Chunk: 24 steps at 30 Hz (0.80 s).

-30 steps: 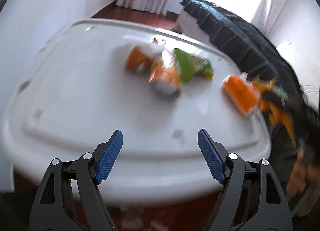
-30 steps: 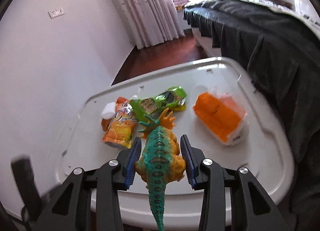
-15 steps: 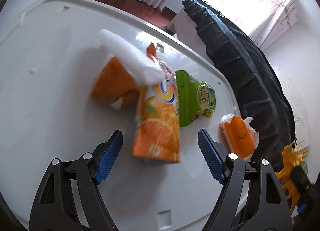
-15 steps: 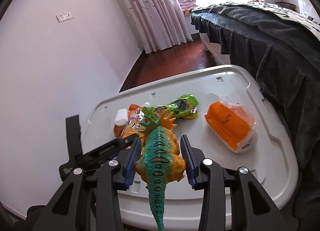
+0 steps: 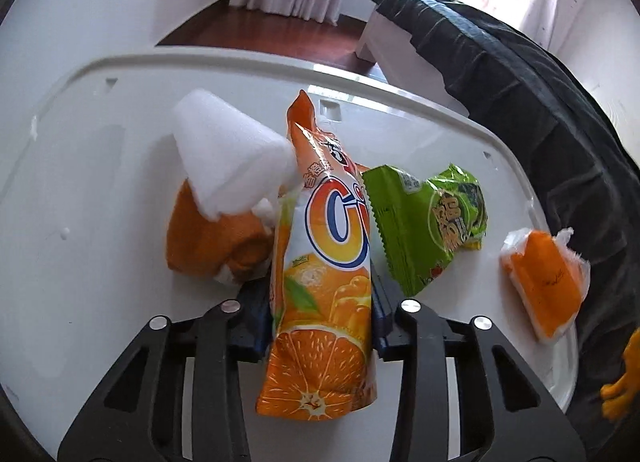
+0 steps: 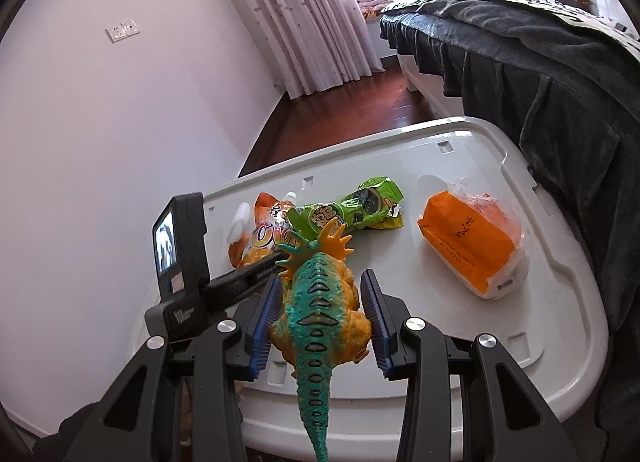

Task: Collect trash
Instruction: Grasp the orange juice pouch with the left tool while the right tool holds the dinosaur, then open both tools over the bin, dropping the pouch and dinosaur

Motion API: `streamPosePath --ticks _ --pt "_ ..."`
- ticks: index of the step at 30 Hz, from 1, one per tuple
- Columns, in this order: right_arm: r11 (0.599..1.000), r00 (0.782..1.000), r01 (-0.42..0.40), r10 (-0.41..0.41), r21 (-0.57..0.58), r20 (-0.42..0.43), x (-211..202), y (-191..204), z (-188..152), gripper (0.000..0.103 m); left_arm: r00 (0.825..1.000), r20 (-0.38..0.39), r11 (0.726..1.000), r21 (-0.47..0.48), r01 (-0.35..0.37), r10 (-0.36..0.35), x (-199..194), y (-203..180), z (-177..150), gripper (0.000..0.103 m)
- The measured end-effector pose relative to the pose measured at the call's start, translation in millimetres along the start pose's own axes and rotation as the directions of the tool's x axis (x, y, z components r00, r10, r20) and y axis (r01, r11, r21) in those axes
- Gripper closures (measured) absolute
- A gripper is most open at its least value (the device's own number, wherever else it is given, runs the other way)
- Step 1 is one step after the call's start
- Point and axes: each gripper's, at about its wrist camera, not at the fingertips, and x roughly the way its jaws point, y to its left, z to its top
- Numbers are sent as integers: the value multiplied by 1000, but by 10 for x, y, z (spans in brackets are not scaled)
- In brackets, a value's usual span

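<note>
My left gripper is shut on an orange juice pouch, which lies on the white lid. A green snack wrapper lies just right of the pouch. A white foam piece rests on an orange object to its left. An orange tissue pack lies at the right edge. My right gripper is shut on an orange and teal toy dinosaur, held above the lid's near edge. The pouch, wrapper and tissue pack show beyond it.
The white lid tops a storage bin beside a bed with a dark cover. A white wall stands to the left. Dark wood floor and curtains lie beyond. The left gripper's body reaches in from the left.
My left gripper moved forward over the lid and closed on the orange juice pouch. My right gripper kept holding the dinosaur and rose slightly.
</note>
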Motion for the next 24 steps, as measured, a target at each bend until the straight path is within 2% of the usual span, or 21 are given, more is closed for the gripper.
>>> streamPosePath --ticks 2,7,10,13,18,24 --pt "1000 1000 -1 1 6 6 -14 -8 0 63 1000 9 1000 11 -1 1 -69 8 -59 70" --pt "1000 1000 0 -1 22 30 -69 -35 17 63 997 47 998 5 57 -57 -417 70 -162 70" --pt "999 999 -2 0 36 49 -115 -56 30 63 986 90 990 11 143 -144 -740 62 -191 70" --pt "999 998 -5 3 43 57 -144 -67 32 63 973 116 980 33 196 -198 -986 12 -252 70" --pt "999 998 -8 6 36 57 -178 -70 12 63 973 120 980 72 188 -195 -1292 -90 -406 70" --pt "999 999 13 -15 47 50 -213 -161 -50 63 985 130 987 132 95 -112 -1733 -108 -777 70"
